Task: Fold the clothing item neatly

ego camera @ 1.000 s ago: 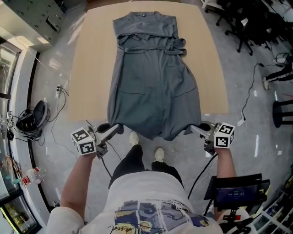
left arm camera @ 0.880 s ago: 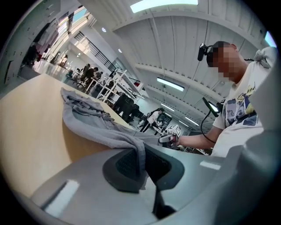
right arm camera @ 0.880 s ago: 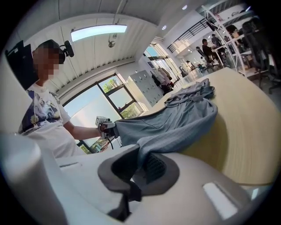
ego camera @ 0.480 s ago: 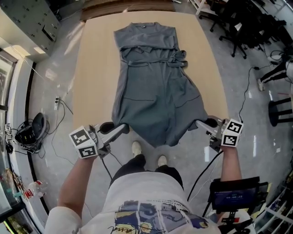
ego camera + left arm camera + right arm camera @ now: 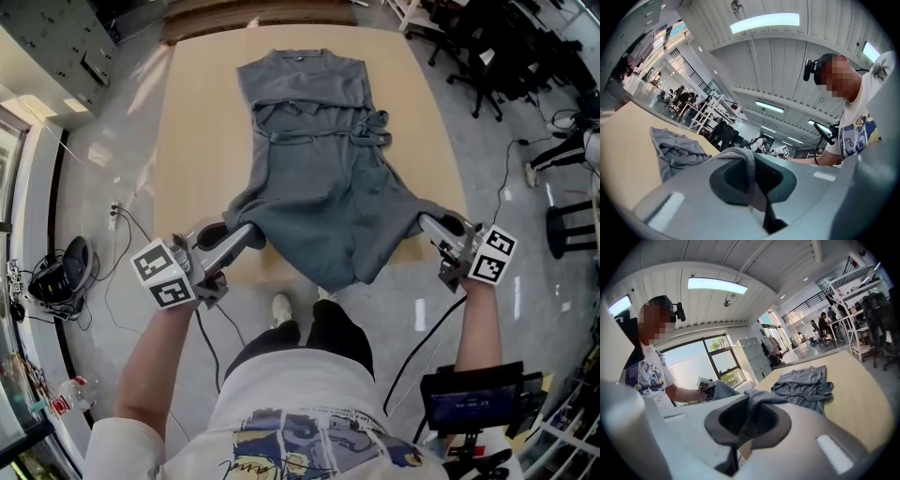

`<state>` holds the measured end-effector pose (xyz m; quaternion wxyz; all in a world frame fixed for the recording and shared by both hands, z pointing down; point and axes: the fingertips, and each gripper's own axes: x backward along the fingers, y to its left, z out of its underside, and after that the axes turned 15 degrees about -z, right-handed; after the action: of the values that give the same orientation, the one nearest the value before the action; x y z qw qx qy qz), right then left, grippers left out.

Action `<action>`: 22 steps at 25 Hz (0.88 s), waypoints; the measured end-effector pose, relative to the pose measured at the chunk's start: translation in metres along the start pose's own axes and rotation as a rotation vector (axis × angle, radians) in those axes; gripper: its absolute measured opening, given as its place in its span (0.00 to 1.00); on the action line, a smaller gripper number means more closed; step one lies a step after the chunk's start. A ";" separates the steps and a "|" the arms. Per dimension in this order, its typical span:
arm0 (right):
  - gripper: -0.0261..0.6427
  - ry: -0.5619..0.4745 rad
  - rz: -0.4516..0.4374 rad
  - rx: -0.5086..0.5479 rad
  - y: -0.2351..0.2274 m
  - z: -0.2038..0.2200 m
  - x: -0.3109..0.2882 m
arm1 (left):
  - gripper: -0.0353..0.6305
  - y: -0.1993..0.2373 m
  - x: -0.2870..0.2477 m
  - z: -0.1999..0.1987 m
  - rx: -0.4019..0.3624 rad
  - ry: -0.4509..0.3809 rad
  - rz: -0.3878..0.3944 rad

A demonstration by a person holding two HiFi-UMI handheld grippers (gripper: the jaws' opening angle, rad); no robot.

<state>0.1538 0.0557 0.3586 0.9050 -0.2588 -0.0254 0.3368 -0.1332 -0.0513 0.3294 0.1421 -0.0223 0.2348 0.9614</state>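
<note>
- On the pale wooden table (image 5: 192,159) a grey sleeveless dress (image 5: 314,178) lies with its neckline at the far edge and a tie belt (image 5: 361,131) knotted across the waist, toward the right
- Nearer the person, the hem end of the dress is up off the tabletop; it hangs between the two grippers and sags in the middle over the table's near edge
- At the hem's left corner the left gripper (image 5: 253,234) is clenched on the dress; its own view shows a fold of grey cloth pinched between the dark pads (image 5: 733,176) and draped over the top of them
- At the hem's right corner the right gripper (image 5: 422,222) grips the dress the same way, with cloth caught between its pressed-together pads (image 5: 766,420)
- Both grippers point toward the far side of the table and are well apart from each other, each with its marker cube toward the person
- From the right gripper view the far half of the dress rests on the table, and the left gripper shows beyond with cloth in it
- Below the sagging hem a shoe (image 5: 278,307) stands on the grey floor (image 5: 525,281) beside the table's near edge
- Off the table's far right corner stand office chairs (image 5: 497,52); a small screen (image 5: 466,398) sits at the person's right side
</note>
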 end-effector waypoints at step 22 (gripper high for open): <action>0.05 0.042 -0.097 0.082 -0.198 -0.123 -0.056 | 0.07 0.135 -0.130 -0.107 -0.006 -0.100 -0.190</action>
<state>0.2557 -0.1616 0.3559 0.9304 -0.2271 -0.0050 0.2876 -0.0499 -0.2491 0.3089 0.2441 0.0029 0.2212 0.9442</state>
